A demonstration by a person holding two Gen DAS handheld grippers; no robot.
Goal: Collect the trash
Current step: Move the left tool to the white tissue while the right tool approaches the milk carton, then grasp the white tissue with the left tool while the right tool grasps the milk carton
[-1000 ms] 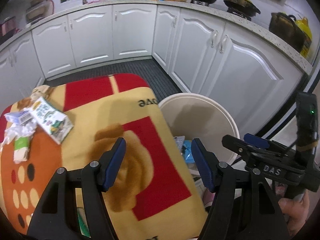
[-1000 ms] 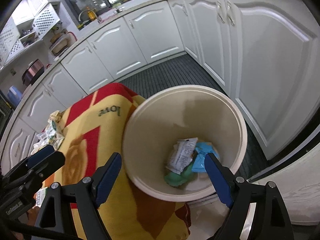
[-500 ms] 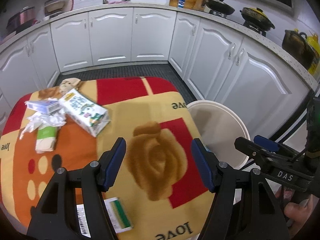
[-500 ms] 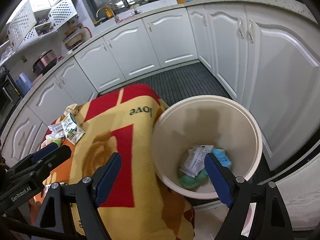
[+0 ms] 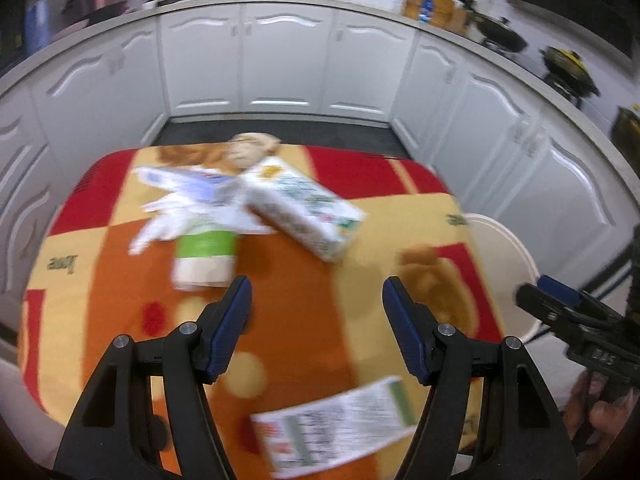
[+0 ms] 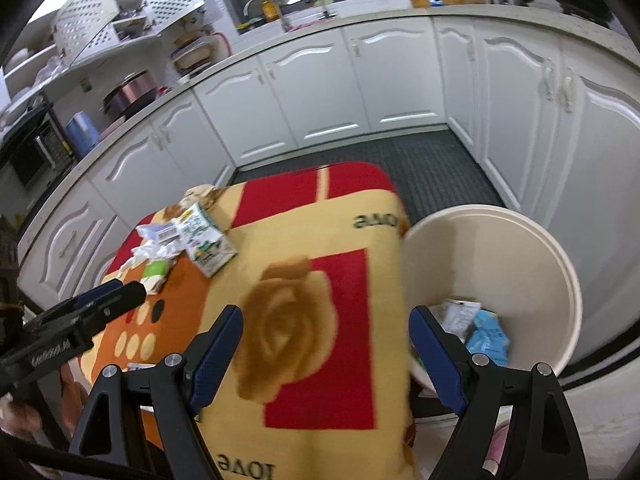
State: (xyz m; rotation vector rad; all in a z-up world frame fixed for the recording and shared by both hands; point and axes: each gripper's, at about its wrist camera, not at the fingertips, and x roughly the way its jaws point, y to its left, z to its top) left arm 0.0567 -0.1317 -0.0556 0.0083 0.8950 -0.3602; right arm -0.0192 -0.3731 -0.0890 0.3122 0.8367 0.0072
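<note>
Both views are swinging off the bin (image 6: 496, 264) toward litter. You are reaching: left gripper (image 5: 316, 312) and right gripper (image 6: 324, 344) fingers gaping, empty; carton (image 5: 304, 208) lying ahead of the left fingers, needing straddling.

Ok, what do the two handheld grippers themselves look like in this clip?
Both match: the left gripper and right gripper have black frames with triangular cut-outs, silver pivot bolts and two fingers faced with textured dark-blue pads. White lettering runs along each body, too blurred to read. No cables or sleeves show.
</note>
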